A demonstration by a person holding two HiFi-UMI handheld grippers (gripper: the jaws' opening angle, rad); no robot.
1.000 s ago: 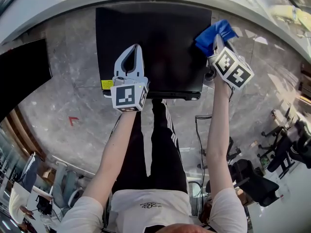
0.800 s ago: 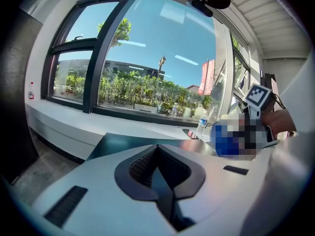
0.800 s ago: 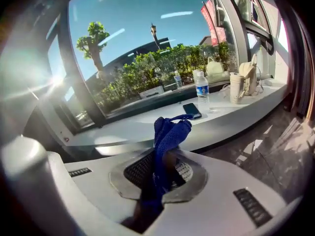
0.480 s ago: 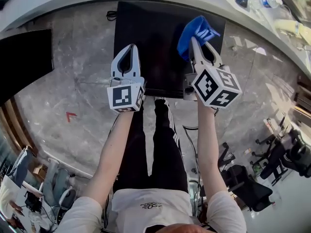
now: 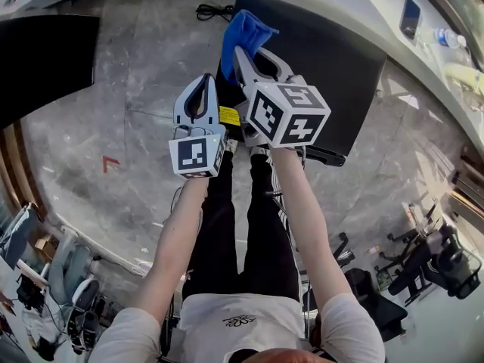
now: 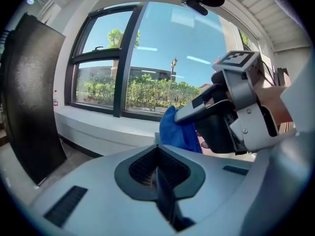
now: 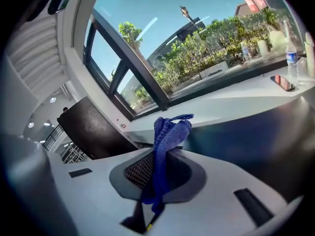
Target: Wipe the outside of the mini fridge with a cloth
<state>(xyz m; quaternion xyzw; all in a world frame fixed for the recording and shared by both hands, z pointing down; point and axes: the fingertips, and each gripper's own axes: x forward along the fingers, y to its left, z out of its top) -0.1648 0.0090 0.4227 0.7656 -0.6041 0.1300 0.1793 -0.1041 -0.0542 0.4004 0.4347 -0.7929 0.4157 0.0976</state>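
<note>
Right gripper [image 5: 242, 51] pinches a blue cloth [image 5: 246, 32] at the black mini fridge's [image 5: 333, 59] near left corner.
Cloth bunches up out of its jaws; left gripper [image 5: 202, 82] just beside it, jaws together, nothing between; fridge stands on grey stone floor [image 5: 128, 89].

Grey stone-patterned floor [image 5: 113, 104] with one red arrow mark [image 5: 110, 162]. Broad dark-framed window [image 6: 147, 73] above a white sill [image 6: 98, 128] — bright daylight, blue sky, greenery outside. Phone [image 7: 283, 82] and bottle [image 7: 292, 63] on the sill. Tall dark panel [image 6: 29, 97] stands left of the window. Office chairs [image 5: 442, 265] at far right.
</note>
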